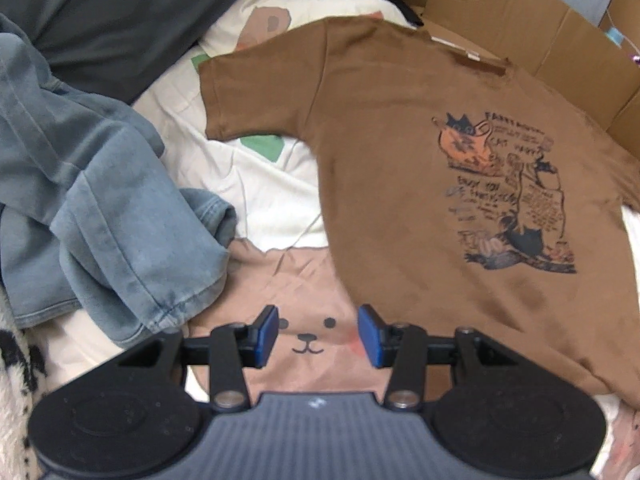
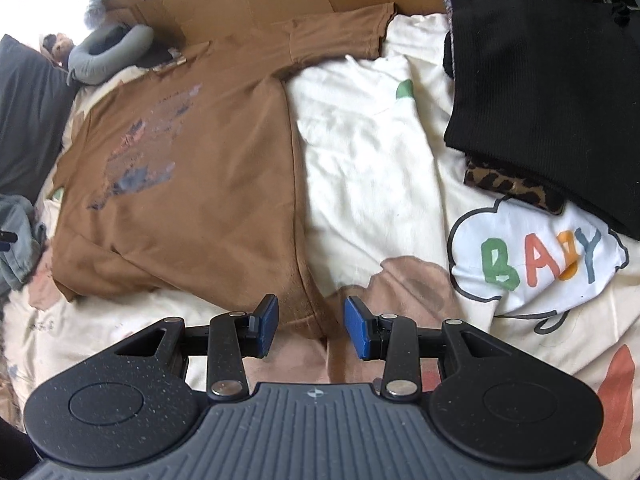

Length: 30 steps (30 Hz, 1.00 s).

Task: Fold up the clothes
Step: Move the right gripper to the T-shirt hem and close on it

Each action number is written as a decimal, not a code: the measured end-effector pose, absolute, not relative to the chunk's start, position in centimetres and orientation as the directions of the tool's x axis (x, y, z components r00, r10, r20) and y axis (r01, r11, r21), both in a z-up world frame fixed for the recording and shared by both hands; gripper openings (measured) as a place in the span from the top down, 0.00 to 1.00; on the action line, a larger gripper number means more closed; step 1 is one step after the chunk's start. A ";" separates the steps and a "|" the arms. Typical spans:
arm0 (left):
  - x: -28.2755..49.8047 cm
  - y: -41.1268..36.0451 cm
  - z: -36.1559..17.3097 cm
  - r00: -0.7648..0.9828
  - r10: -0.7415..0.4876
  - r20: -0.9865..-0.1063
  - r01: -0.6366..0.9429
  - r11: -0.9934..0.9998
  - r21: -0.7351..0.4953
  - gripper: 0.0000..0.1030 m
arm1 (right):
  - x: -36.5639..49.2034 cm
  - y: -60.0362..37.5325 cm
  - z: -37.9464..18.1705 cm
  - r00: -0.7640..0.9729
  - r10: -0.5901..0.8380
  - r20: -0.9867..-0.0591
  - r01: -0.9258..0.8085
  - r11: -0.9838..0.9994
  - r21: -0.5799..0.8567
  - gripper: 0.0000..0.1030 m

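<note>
1. One brown T-shirt (image 1: 400, 168): spread flat, print side up, on a cartoon-printed bedsheet (image 2: 360, 152), collar toward the cardboard sheet (image 1: 560, 40), both sleeves out. Lying opened like this suits folding from the hem or side seams; none of its edges is turned over.
2. Left gripper (image 1: 318, 336): blue pads apart, holding nothing, hovering just off the shirt's lower left hem corner, probably lined up to take it.
3. Right gripper (image 2: 310, 328): pads apart, empty, straddling the hem's right corner.
4. Blue jeans (image 1: 100, 216): rumpled heap beside the shirt's left sleeve.
5. Black ribbed garment (image 2: 552, 96): folded, stacked over a leopard-print piece (image 2: 516, 192), set clear of the shirt.
6. Writing: "BABY" (image 2: 540, 260) in coloured letters on the sheet; the shirt's print holds text too blurred to read; the neck label is illegible.
</note>
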State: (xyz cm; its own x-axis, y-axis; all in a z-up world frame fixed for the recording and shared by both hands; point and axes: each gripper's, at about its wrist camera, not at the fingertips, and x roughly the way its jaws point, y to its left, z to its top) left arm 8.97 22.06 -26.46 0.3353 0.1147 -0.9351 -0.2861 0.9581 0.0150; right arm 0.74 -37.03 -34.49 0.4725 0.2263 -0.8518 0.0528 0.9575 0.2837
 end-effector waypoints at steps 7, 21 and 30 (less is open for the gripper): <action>9.5 23.0 -28.1 0.326 0.099 -0.940 -0.296 0.955 -0.003 0.55 | 2.2 -35.2 -36.4 0.411 0.234 -0.881 -0.025 0.969 0.246 0.57; 7.9 22.4 -30.5 0.291 0.036 -0.956 -0.272 0.961 -0.046 0.55 | 3.5 -34.2 -38.1 0.356 0.201 -0.913 -0.089 0.980 0.181 0.61; 7.7 21.1 -30.6 0.306 -0.003 -0.952 -0.268 0.959 -0.090 0.55 | 3.4 -33.8 -37.5 0.340 0.178 -0.923 -0.084 0.984 0.159 0.69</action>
